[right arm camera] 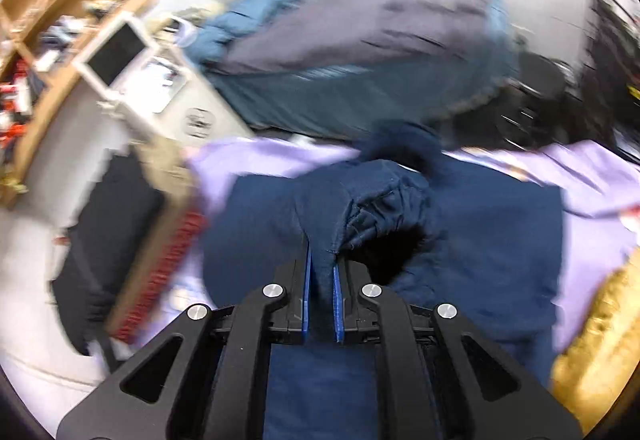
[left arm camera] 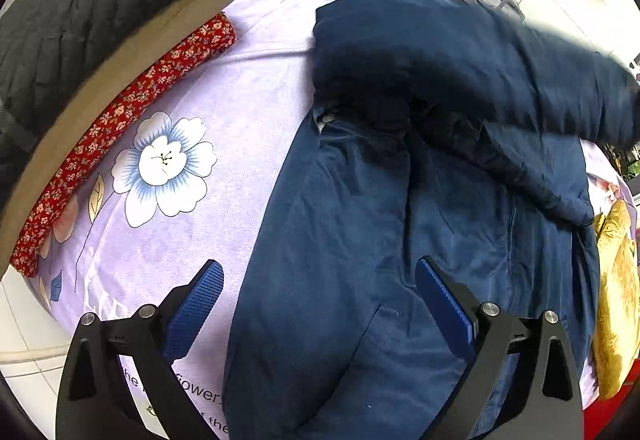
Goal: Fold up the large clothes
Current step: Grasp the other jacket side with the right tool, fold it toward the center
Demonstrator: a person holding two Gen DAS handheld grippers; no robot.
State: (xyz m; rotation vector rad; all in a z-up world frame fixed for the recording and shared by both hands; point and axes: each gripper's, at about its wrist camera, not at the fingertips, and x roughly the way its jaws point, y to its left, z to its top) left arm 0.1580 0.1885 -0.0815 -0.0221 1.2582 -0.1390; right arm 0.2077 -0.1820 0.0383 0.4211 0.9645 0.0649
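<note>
Your right gripper (right arm camera: 321, 280) is nearest the lens, its jaws clamped on a sleeve cuff (right arm camera: 376, 212) of the navy padded jacket (left arm camera: 360, 240). The jacket lies spread on the lilac floral sheet (left arm camera: 248, 80), so its body stays anchored while you carry the lifted sleeve (left arm camera: 500, 60) across it; motion blur suggests a swing. Your left gripper (left arm camera: 318, 300) hovers low over the jacket's left edge, jaws wide apart, gripping nothing, apparently ready to pin or take the hem.
</note>
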